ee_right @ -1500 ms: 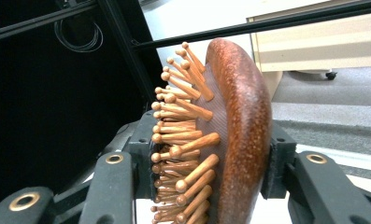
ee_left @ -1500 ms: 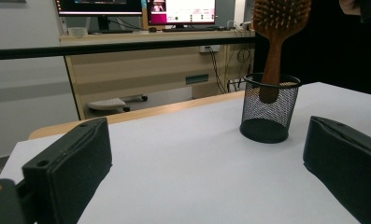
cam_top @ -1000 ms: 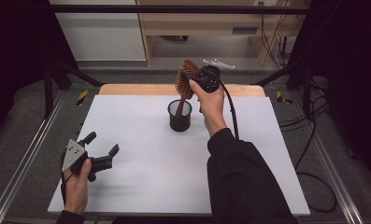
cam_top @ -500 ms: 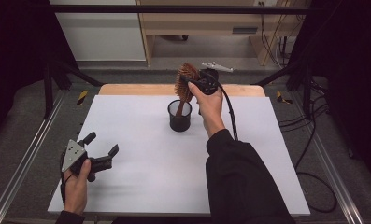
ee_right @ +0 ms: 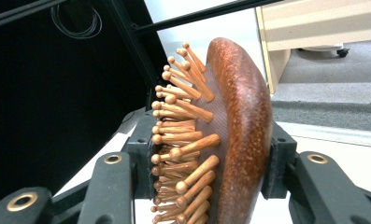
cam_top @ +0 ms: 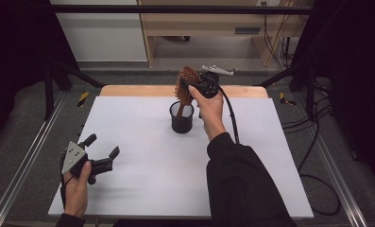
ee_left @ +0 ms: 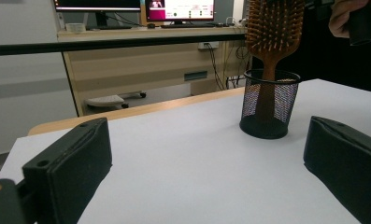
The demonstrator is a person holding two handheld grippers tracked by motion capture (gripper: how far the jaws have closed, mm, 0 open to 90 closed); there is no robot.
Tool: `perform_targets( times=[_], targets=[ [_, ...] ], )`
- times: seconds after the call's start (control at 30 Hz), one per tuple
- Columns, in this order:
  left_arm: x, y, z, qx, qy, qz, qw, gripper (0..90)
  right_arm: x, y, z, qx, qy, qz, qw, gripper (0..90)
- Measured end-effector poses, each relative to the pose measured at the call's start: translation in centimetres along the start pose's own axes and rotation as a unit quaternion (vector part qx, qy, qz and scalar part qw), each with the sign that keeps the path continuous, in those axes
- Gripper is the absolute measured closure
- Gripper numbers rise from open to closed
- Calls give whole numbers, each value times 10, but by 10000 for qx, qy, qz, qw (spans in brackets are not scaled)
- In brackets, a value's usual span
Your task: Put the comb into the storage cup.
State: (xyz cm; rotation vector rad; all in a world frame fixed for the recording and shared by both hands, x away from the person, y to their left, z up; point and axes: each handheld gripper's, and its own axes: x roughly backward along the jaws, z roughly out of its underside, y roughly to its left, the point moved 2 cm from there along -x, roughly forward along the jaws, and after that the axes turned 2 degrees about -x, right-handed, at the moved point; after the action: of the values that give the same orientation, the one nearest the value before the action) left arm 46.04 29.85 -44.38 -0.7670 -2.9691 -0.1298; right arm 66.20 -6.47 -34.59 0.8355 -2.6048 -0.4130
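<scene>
Two claws: my right claw (cam_top: pixel 193 88) clamped on hairbrush (cam_top: pixel 185 85) head, handle below it inside mesh cup (cam_top: pixel 181 118); I'd move straight, slow; left claw (cam_top: pixel 101 152) open, idle, well apart.

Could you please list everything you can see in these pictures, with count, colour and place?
hairbrush: one, reddish-brown wood with peg bristles, standing handle-down in the cup, its head clamped in the right gripper
mesh cup: one, black, upright on the table's far middle
table: one, white top with a wooden far edge
desk: one, light wood, beyond the table, with monitors on it
cables: several, black, on the floor at the right
left gripper: one, black with a grey plate, jaws open, low over the table's near left corner, held in the left hand
right gripper: one, black, shut on the hairbrush's head above the cup
sleeve: one, black, on the right arm
</scene>
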Motion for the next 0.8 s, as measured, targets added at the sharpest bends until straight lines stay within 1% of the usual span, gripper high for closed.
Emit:
perform_targets(
  times=[0.1,0.5,0.63,0.8],
  targets=[
    [1,1,0,8,-11,-15,10000,12,-1,1,1,43,23,-5,10000,504],
    [2,3,0,21,0,-26,10000,13,-7,2,8,32,125,-19,9999,503],
    [2,2,0,14,5,-24,10000,13,-7,0,10,-15,112,-2,9999,502],
    [2,2,0,11,10,-17,10000,13,-8,-2,10,5,113,-11,9999,497]
  ],
)
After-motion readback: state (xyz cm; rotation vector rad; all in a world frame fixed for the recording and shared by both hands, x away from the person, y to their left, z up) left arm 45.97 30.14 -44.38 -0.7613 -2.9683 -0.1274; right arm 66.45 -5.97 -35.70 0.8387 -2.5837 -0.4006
